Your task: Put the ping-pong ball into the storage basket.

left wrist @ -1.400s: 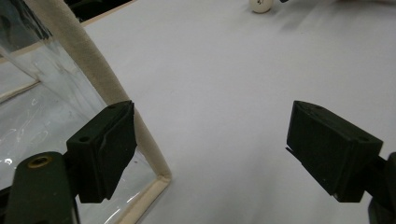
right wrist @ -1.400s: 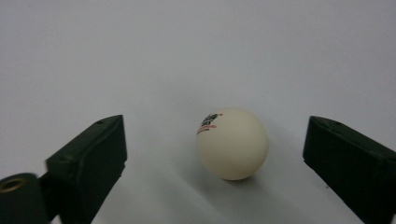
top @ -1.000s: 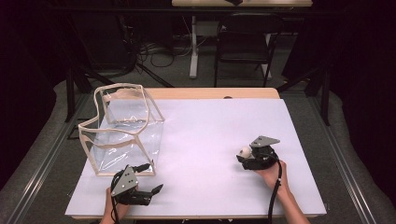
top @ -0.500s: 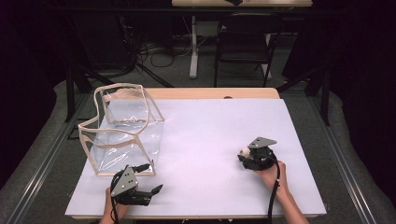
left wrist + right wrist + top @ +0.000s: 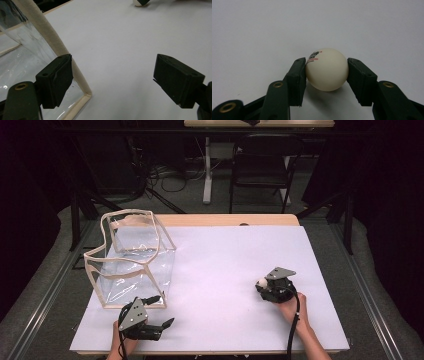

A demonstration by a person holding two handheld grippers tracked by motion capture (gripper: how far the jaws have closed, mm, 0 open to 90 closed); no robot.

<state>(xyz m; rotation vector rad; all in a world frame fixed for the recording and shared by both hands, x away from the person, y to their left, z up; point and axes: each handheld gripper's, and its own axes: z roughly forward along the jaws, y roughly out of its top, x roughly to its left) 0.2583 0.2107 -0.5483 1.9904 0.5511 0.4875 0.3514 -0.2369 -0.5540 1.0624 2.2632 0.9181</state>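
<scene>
White paper covers the table [image 5: 220,270], and from above your right gripper [image 5: 261,285] sits at the near right with the ball [image 5: 261,283] at its tip, while your left gripper [image 5: 162,320] waits near left beside the clear bag [image 5: 131,265]. Your left gripper view shows jaws spread wide on nothing, just beside the bag's cream corner. Your right gripper view shows the jaws, which have just been closing, pressed on the ball's two sides; round, it has no long axis, printing facing up and far, and a smooth shell could squirt out if you squeeze off-centre.

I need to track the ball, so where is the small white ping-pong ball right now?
The small white ping-pong ball sits clamped in the right gripper on the white table sheet, right of centre in the high view, far from the clear bag.
</scene>
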